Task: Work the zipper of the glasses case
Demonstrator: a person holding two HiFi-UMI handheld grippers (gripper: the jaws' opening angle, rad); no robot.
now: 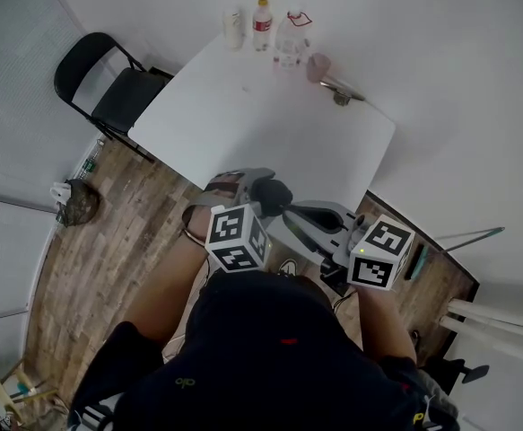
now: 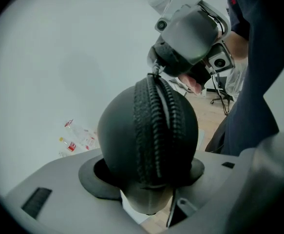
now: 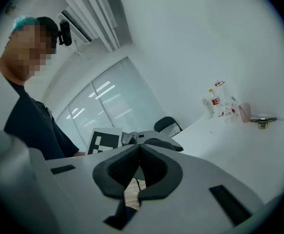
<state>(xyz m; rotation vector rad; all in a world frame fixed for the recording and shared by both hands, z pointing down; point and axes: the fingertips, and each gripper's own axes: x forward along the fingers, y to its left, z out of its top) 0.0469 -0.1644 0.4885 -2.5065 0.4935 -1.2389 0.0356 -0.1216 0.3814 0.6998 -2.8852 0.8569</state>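
1. Left gripper (image 2: 146, 179): I read its fingers (image 2: 90, 177) as set at medium width and clamped on the glasses case (image 2: 127, 135). The black case stands out from between them, rounded end forward (its lower end sits down in the gap between the pads).
2. Zipper (image 2: 154, 126): it runs along the case's upper face, from between the left fingers out to the far end.
3. Right gripper (image 3: 138, 147): I see its fingers pressed together at the tips. The left gripper view shows those tips at the far end of the zipper, nipping the zipper pull (image 2: 155, 72).
4. Table (image 1: 270, 115): it lies beyond both sets of fingertips, well apart from the case, with bottles (image 1: 261, 25) at its far edge.
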